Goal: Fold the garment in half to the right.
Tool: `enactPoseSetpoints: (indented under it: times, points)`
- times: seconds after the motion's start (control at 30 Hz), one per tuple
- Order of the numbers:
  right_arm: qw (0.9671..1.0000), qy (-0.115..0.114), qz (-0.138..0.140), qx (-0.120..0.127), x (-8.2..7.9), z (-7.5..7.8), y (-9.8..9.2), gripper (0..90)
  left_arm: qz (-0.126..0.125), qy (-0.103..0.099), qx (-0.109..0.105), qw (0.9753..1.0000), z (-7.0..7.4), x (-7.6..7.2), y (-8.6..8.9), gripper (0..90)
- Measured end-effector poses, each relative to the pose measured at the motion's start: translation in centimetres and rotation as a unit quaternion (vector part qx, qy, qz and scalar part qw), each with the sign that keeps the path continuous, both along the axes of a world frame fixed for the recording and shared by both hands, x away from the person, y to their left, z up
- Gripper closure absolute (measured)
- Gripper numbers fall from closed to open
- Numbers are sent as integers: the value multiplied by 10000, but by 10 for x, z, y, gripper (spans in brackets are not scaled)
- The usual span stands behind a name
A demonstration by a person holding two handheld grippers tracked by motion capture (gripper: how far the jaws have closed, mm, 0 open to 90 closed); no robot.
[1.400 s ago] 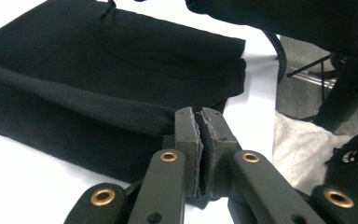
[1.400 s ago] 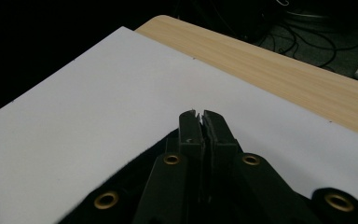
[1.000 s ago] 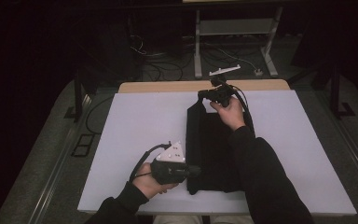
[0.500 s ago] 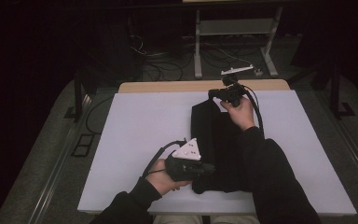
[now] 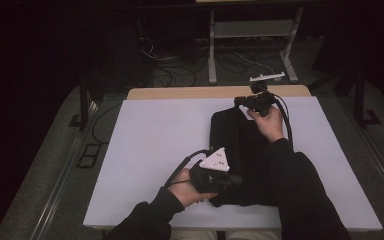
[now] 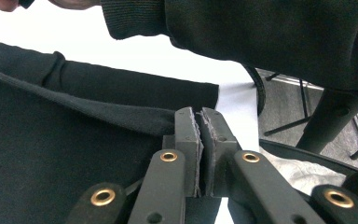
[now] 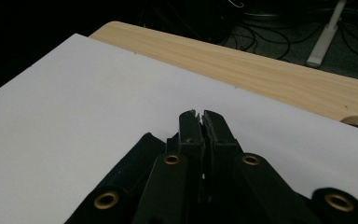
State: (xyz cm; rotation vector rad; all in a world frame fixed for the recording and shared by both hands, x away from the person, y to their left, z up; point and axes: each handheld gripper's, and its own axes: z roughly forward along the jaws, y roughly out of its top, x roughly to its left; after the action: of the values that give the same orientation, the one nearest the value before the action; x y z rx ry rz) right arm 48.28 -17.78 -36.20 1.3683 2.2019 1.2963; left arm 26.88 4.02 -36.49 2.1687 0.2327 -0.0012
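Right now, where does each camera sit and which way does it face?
High view: above the person's side, looking forward and down on the white table top; forearms, both hands.
Left gripper view: on the left gripper, facing the black fabric garment; a sleeve.
Right gripper view: on the right gripper, facing the table's far edge.
All share the garment.

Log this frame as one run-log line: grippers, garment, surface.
left gripper: shut on black garment, near edge | right gripper: shut on black garment, far edge | black garment: lying on white table cover

Black garment's right side under the person's sleeve.
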Motion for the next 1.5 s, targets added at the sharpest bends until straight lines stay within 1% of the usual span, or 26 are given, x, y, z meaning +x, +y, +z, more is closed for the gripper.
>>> enactPoseSetpoints:
  times: [0.1, 0.23, 0.3, 0.5, 0.63, 0.8, 1.0, 1.23, 1.33, 1.5]
  points:
    - [10000, -2, -51, 8, -1, -1, -7, 856, -23, 29, -23, 10000, 0, 0, -5, 840]
    - [9999, 3, -120, 21, -3, -3, -16, 855, -111, -5, 7, 9999, -2, 1, -13, 840]
    - [9999, 10, -152, 19, -4, -3, -20, 856, -154, -20, 54, 9999, -2, 1, -17, 840]
    - [9996, 108, -266, 58, -5, -7, -34, 855, -238, -64, 116, 9996, -1, 4, -28, 840]
    - [9994, 132, -312, 72, -6, -10, -39, 855, -271, -55, 140, 9995, -3, 5, -37, 840]
    - [9990, 175, -390, 106, -6, -16, -45, 855, -326, -31, 197, 9993, -7, 7, -47, 840]
    - [9983, 264, -523, 65, -6, -25, -54, 855, -383, -29, 275, 9989, -13, 9, -60, 840]
    - [9972, 336, -668, 26, -7, -32, -64, 855, -526, -98, 542, 9971, -19, 10, -72, 840]
    - [9966, 396, -720, 36, -7, -38, -68, 855, -548, -92, 566, 9969, -22, 9, -77, 840]
    - [9958, 487, -780, 37, -7, -48, -74, 855, -565, -51, 523, 9970, -24, 11, -83, 840]
